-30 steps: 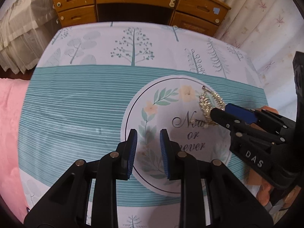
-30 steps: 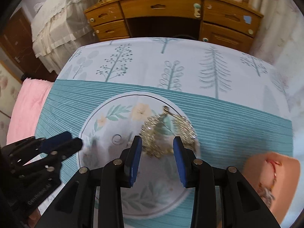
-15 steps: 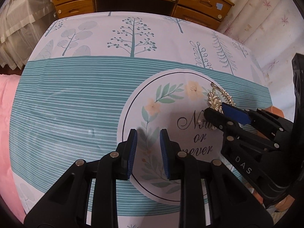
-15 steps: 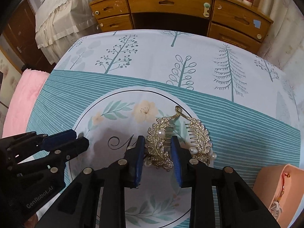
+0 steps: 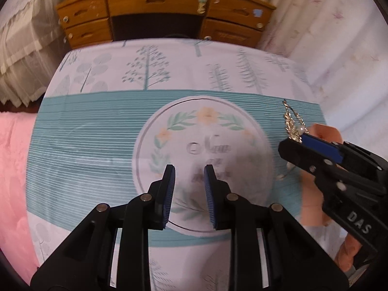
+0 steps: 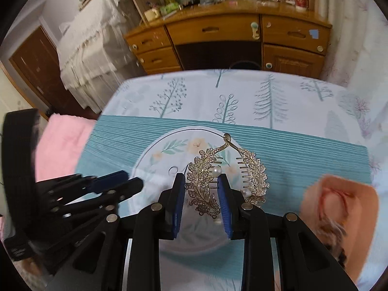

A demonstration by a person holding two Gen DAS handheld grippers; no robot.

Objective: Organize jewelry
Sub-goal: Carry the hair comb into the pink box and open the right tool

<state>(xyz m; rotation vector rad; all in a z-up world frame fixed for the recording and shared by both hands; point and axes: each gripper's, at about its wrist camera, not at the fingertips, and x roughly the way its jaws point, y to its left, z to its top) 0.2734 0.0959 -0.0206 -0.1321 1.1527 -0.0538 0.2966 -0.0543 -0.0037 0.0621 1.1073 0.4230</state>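
In the right wrist view we see our right gripper (image 6: 202,194) clamped on a gold leaf-shaped hair comb (image 6: 206,181) set with rhinestones and pearls. The blue pads (image 6: 224,201) press one leaf of the comb between them, while the other leaf, with its teeth showing, curves out to the right of the right finger. The comb sits at the centre of the frame, raised above the table (image 6: 291,150), whose cloth carries a tree print, a teal striped band and a round floral medallion. At the lower right edge lies a peach-coloured jewelry case (image 6: 339,206), blurred, with a red cord inside.

In the left wrist view our left gripper (image 5: 189,189) hangs over the medallion with its jaws a little apart and nothing between them. The right gripper enters from the right edge, the comb (image 5: 292,126) glinting at its tip in front of the case (image 5: 322,131). A wooden dresser (image 5: 157,7) fills the top of the frame.
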